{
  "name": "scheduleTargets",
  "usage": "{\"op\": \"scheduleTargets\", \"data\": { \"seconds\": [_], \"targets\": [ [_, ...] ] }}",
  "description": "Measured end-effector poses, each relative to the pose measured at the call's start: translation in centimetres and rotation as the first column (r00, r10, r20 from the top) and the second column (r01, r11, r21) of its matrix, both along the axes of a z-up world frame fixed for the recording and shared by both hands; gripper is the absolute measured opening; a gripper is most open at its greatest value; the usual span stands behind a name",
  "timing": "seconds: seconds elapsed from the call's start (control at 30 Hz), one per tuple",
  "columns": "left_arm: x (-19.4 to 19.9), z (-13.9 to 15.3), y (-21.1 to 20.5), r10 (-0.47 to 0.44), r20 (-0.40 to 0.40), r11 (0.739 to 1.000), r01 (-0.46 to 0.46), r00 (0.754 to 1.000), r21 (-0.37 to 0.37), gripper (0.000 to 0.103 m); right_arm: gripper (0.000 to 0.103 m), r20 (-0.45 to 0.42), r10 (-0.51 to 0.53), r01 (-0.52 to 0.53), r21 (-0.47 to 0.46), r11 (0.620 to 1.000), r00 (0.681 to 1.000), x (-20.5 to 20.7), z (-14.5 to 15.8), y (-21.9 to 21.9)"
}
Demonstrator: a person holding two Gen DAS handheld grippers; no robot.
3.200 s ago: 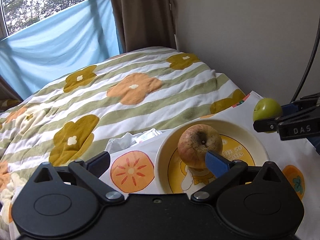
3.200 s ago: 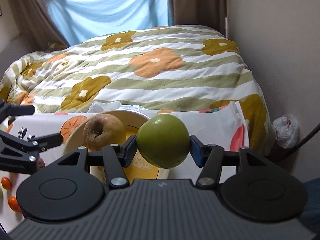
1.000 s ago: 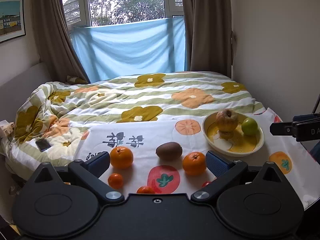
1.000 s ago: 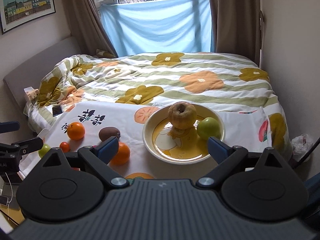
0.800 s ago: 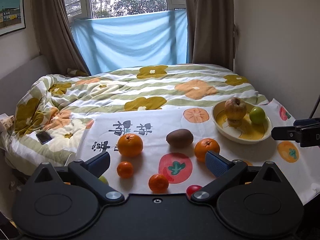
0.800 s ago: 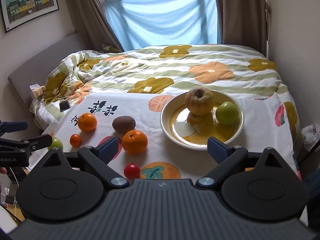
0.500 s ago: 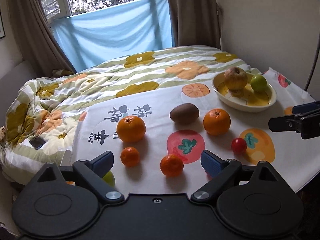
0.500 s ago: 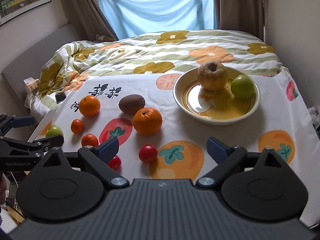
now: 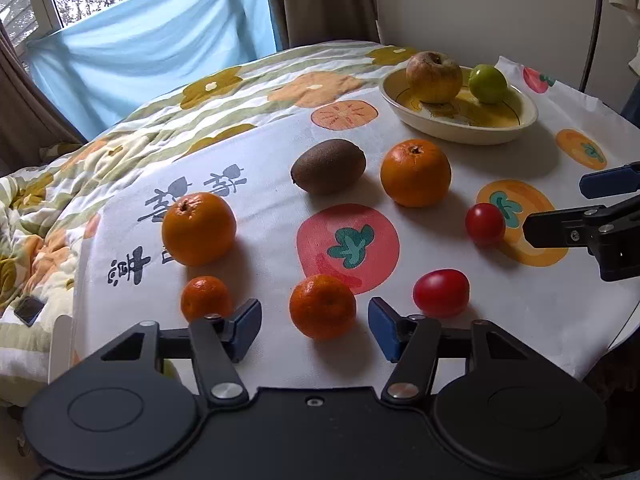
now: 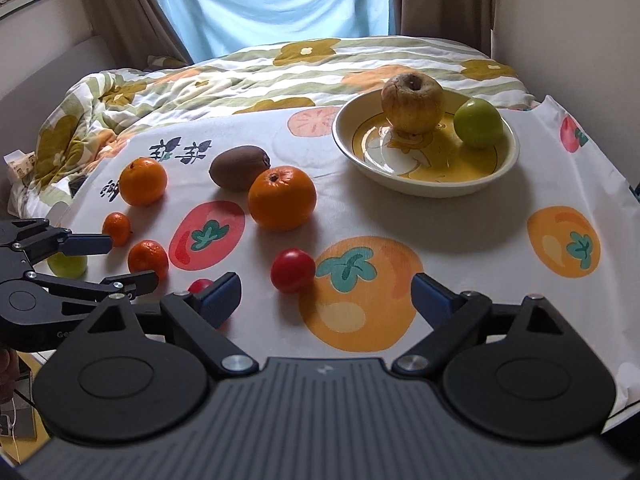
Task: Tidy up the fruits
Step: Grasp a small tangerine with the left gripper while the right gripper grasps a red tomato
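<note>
Orange small mandarin [image 9: 322, 305] sits between our left gripper's [image 9: 315, 330] spread blue pads, untouched. Our right gripper [image 10: 326, 292] also gapes, empty, round red cherry tomato [image 10: 292, 270] just ahead. Cream bowl with yellow centre [image 10: 424, 188] at far right holds wrinkled brown apple [image 10: 413, 102] and small green apple [image 10: 477, 122]. Brown kiwi [image 9: 328, 166], two large oranges [image 9: 415, 172] remain loose on fruit-print cloth [image 9: 520, 312].
</note>
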State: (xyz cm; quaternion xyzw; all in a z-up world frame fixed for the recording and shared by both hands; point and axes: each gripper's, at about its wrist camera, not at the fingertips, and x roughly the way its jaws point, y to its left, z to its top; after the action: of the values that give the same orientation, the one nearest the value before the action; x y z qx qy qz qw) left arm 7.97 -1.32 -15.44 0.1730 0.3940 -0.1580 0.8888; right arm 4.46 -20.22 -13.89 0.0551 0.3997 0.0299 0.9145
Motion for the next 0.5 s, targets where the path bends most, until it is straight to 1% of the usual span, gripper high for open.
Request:
{"op": "scheduleTargets", "data": {
  "seconds": [0.13,0.23,0.43,0.47,0.5],
  "targets": [
    [0.4,-0.6,-0.3,-0.031,-0.01,0.999,0.031,0.999,0.008,0.053,0.103,-0.017,-0.023,0.023,0.006,1.0,1.0,0.3,-0.6,0.3],
    [0.7,-1.0,-0.4,-0.036,-0.012,0.999,0.036,0.999,0.007,0.044,0.103,-0.025,-0.03,0.03,0.001,1.0,0.999,0.5,-0.9,0.6],
    [0.5,-1.1,-0.2,-0.041,0.009,0.999,0.041,0.999,0.0,0.043,0.103,-0.045,-0.036,0.036,-0.002,0.999,0.998,1.2,-1.5,0.9],
    [0.4,-1.1,-0.1,-0.039,0.007,0.999,0.039,0.999,-0.004,0.043,0.102,-0.049,-0.031,0.031,-0.002,1.0,0.998,1.3,-1.6,0.9],
    [0.4,-1.0,0.0,-0.037,0.005,0.999,0.037,0.999,-0.008,0.043,0.094,-0.057,-0.023,0.023,-0.003,1.0,0.998,1.5,-1.7,1.0]
  ]
}}
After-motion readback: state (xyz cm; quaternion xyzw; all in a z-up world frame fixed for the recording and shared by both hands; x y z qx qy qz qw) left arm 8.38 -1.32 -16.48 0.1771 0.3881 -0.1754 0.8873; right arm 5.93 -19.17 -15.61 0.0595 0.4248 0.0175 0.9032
